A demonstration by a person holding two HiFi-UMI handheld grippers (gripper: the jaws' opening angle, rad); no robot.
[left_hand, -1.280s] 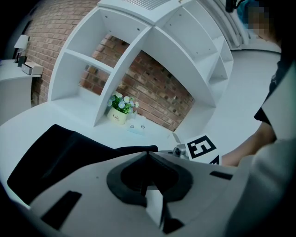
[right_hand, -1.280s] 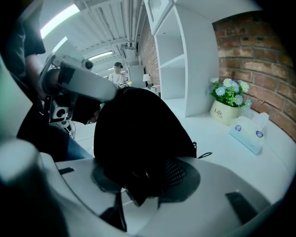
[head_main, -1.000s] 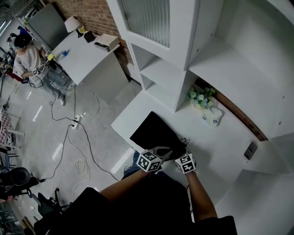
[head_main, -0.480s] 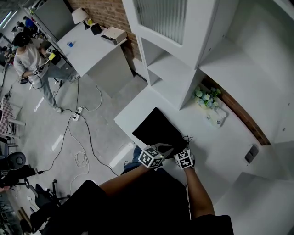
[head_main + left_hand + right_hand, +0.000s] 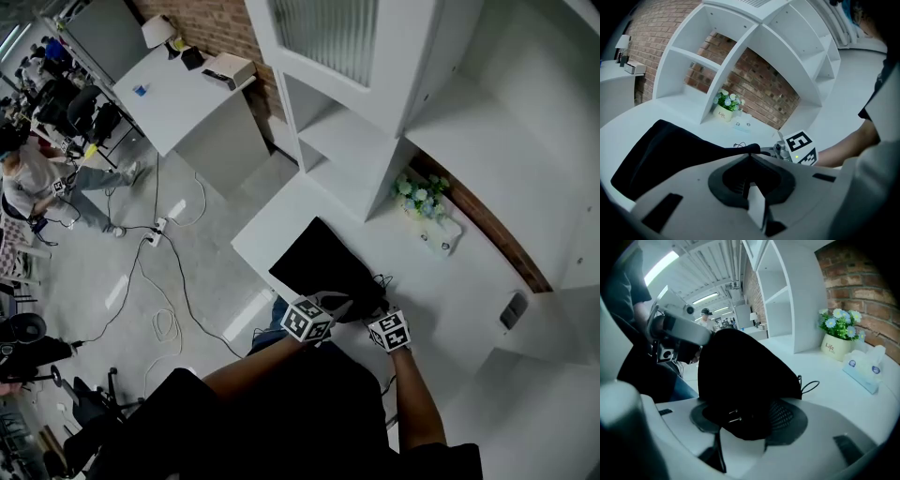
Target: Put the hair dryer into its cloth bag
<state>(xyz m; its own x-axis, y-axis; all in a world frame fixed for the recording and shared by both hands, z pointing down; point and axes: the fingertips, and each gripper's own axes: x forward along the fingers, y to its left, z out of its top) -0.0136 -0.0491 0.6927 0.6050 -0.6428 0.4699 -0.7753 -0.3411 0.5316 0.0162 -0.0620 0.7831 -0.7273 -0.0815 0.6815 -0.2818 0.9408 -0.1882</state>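
Cloth bag [image 5: 323, 272], black, lies on the white table [image 5: 441, 291] with its near end toward the person and both grippers at that end. Hair dryer cannot be told apart from the bag; the right gripper view shows only a black mass with 2 small metal pins and a meshed patch. This mass sits between the jaws of the right gripper [image 5: 377, 311], which have just been opening and stand wide, pads not pressing it. Left gripper [image 5: 336, 305] has its jaws clenched, a corner of the bag's edge pinched at their tips. The 2 grippers are just beside each other. A thin drawstring loop [image 5: 811, 386] lies on the table beside the bag. Beyond the bag, well apart, a flower pot [image 5: 417, 199] and a tissue pack [image 5: 441, 239] stand next to the white shelf unit [image 5: 356, 141]. In the right gripper view the bag's bulk hides most of the table's left side. Cables [image 5: 169, 281] trail on the floor; a person [image 5: 23, 178] stands far left.
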